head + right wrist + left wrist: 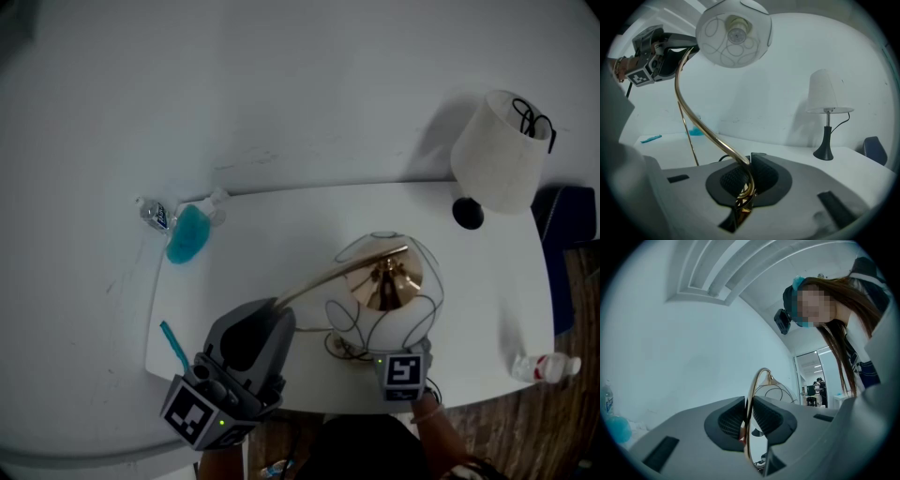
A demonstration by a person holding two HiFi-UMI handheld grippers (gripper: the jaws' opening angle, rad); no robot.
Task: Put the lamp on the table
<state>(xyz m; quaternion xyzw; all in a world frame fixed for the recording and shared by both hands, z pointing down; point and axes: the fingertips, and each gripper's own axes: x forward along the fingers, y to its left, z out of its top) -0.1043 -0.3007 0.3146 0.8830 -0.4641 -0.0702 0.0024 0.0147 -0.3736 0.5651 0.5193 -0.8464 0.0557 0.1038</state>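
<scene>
The white table (281, 234) has rounded corners, and its back edge meets a plain white wall (281, 84). Its middle and back stretch is bare, so the widest free space lies behind the lamp (384, 300) and to its right. The lamp is over the front part of the table, close to the near edge.

At the back left corner a blue bottle (187, 232) lies just beside a small clear bottle (155, 214). A teal pen (173, 342) lies near the left edge. At the back right corner stands a second lamp (502, 150) with a white shade and a black foot. Wooden floor (574, 309) shows past the right edge, with a dark blue object (572, 216) there. A small bottle (541, 367) lies by the front right corner; I cannot tell whether it is on the table.

The left gripper (749, 420) is closed on the lamp's thin gold stem (751, 399), which runs upright between its ribbed pads. The right gripper (749, 180) is clamped on the same stem lower down, where it bends sharply into a gold fitting.

The lamp has a long, curved gold stem that arches over to a round white globe (733, 33) marked with thin dark looping lines. The globe hangs from the high end of the stem. Whether the lamp's foot touches the table cannot be told.
</scene>
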